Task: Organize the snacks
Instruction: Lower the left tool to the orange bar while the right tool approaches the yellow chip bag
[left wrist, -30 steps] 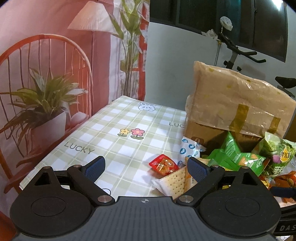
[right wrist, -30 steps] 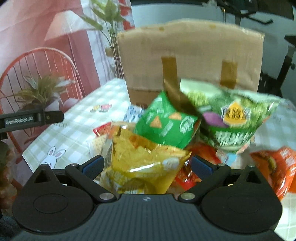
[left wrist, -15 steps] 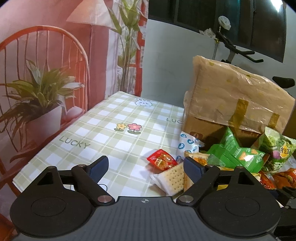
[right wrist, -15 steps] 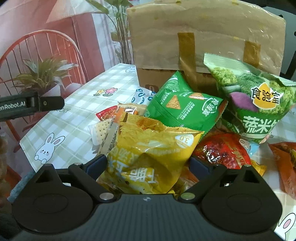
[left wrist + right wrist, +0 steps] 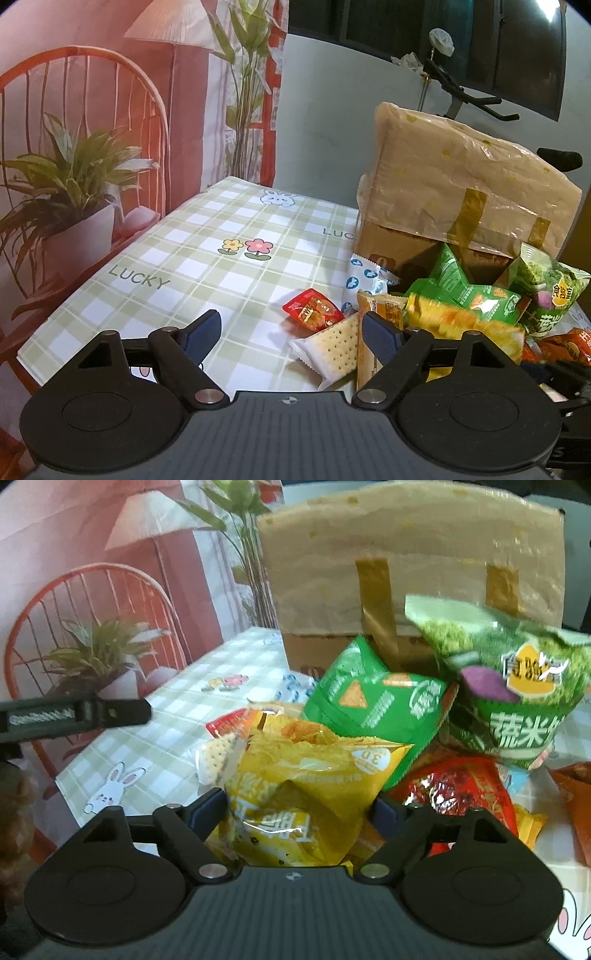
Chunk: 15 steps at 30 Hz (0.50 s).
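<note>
Two grippers, one heap of snacks on the checked tablecloth (image 5: 207, 236).

My right gripper (image 5: 297, 808) was clamped on the yellow chip bag (image 5: 306, 775), both pads pressed into its lower sides, the bag upright so its puffed top cleared the pile. My guess: I was holding it low to lift it free without dragging neighbours.

My left gripper (image 5: 290, 328) stood spread and held nothing, poised over bare cloth, probably waiting its turn.

The rest of the heap lay at three o'clock of the left gripper, against the taped cardboard box (image 5: 461, 199):
- green triangle-chip bag (image 5: 373, 701)
- green vegetable-crisp bag (image 5: 517, 701)
- cracker packet (image 5: 332, 347)
- small red packet (image 5: 312, 308)
- blue-and-white sachet (image 5: 360, 277)
- red foil bag (image 5: 458, 794), half buried

Orange packets at the right edge were cut off. The right view was blurred; the printing was hard to read.
</note>
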### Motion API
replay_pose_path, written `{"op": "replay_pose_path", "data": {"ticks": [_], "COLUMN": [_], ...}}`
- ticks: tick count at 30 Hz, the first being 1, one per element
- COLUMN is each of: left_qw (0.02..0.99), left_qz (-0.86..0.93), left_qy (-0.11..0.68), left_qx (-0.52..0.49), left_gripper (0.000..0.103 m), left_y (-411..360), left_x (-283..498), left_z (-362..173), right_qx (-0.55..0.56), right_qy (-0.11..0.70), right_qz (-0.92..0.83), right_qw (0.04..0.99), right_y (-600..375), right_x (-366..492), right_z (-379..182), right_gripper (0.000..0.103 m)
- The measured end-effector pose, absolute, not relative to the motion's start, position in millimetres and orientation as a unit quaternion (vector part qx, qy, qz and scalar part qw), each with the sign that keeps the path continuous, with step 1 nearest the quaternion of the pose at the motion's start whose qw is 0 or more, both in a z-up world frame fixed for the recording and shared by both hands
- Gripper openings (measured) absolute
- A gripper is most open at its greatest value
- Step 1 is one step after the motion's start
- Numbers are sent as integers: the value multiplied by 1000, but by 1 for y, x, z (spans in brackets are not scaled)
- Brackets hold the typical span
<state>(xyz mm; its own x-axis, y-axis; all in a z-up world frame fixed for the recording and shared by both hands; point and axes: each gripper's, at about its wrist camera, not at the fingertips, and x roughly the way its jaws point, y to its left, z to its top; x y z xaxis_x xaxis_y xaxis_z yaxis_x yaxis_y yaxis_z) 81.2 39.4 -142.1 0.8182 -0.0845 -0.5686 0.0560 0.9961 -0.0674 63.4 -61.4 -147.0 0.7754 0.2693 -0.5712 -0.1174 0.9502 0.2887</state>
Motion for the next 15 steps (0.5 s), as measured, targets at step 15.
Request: {"op": "replay_pose_path", "data": {"ticks": [15], "left_qw": [950], "left_qz": [-94], "left_qy": [296], "left_qx": [-16], "left_gripper": [68], "left_y": [13], "left_x": [99], "left_z": [-165], "right_qx": [38], "right_qy": [209], "right_qz": [46], "right_qw": [976], "right_y": [-68], "right_x": [30], "right_z": [-117], "right_gripper": [80]}}
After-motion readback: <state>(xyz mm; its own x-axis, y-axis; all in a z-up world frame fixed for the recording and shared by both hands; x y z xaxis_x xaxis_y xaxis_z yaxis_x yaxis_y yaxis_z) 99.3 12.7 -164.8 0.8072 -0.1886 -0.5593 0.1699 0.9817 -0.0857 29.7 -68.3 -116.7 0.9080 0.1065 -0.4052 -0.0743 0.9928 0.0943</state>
